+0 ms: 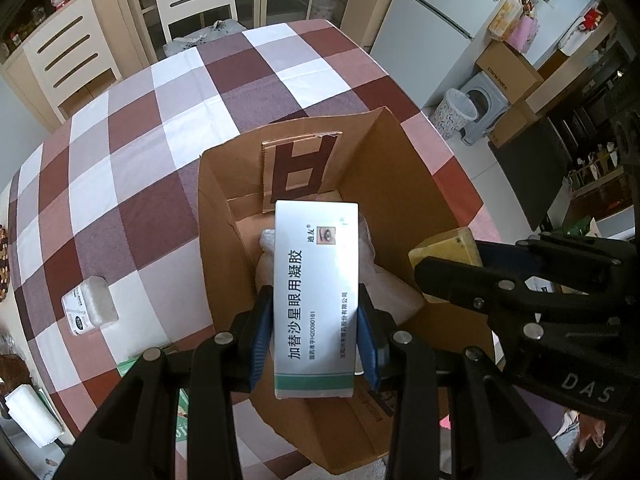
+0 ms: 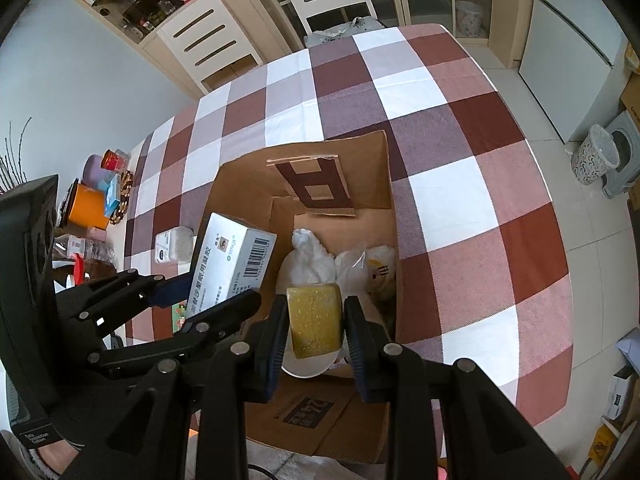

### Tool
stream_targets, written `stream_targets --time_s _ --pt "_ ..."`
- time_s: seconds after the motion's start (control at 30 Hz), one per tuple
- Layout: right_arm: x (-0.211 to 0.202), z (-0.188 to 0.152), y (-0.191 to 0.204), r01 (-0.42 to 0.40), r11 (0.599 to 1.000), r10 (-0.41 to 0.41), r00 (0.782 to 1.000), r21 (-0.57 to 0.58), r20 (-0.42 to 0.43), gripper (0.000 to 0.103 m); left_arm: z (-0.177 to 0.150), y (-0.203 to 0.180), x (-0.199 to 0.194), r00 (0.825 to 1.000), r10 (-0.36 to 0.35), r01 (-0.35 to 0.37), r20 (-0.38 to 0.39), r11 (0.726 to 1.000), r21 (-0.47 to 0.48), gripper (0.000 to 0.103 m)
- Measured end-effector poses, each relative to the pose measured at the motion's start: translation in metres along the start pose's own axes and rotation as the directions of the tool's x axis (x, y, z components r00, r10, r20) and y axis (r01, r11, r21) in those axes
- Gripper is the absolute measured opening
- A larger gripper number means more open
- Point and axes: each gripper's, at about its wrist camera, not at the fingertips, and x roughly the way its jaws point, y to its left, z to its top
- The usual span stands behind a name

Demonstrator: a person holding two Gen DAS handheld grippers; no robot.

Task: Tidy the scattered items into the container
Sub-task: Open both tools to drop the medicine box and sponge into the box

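My right gripper point(image 2: 316, 322) points down into the open cardboard box point(image 2: 386, 184), jaws clamped on a yellow sponge point(image 2: 315, 320) that hangs over the box's near end. Below the sponge lies a white dish point(image 2: 308, 366), or perhaps a lid; the sponge hides most of it. Deeper in the box sit a white plush toy point(image 2: 306, 258) and a clear plastic bag point(image 2: 354, 268). To my left, the left gripper point(image 2: 208, 296) holds a white medicine carton point(image 2: 232, 260) tilted over the box's left wall. A small white packet point(image 2: 173, 245) lies on the checked counter point(image 2: 460, 200) just left of the box. An orange tub point(image 2: 89, 206) stands at the counter's far left edge.
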Motion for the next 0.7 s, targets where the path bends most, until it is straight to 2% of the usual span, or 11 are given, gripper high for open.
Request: stream_targets --time_s 0.37,0.4,0.43,0.5,0.53,0.7 --pt "0.007 0.003 -0.004 0.009 1.0 -0.008 1.0 0.016 -0.02 0.029 0.002 0.0 0.008 1.0 0.004 -0.004 -0.025 1.0 0.005 0.039" --pt "0.007 0.003 -0.004 0.012 1.0 -0.012 1.0 0.016 -0.024 0.029 0.002 0.0 0.008 1.0 0.003 -0.003 -0.031 1.0 0.003 0.043" --pt "0.008 0.003 -0.005 0.016 1.0 -0.016 0.999 0.02 -0.029 0.029 0.001 0.0 0.009 0.999 0.004 -0.004 -0.038 1.0 -0.001 0.055" --pt "0.008 0.003 -0.007 0.021 0.999 -0.019 0.999 0.031 -0.038 0.034 0.001 0.0 0.009 0.999 0.015 -0.015 -0.039 1.0 -0.004 0.068" --pt "0.008 0.002 -0.008 0.023 0.999 -0.022 0.999 0.036 -0.042 0.039 0.0 0.0 0.008 0.999 0.021 -0.022 -0.035 1.0 -0.002 0.069" --pt "0.003 0.002 -0.015 0.026 0.998 -0.024 0.999 0.057 -0.037 0.039 0.0 0.002 0.002 0.999 0.036 -0.036 -0.027 0.999 -0.007 0.074"
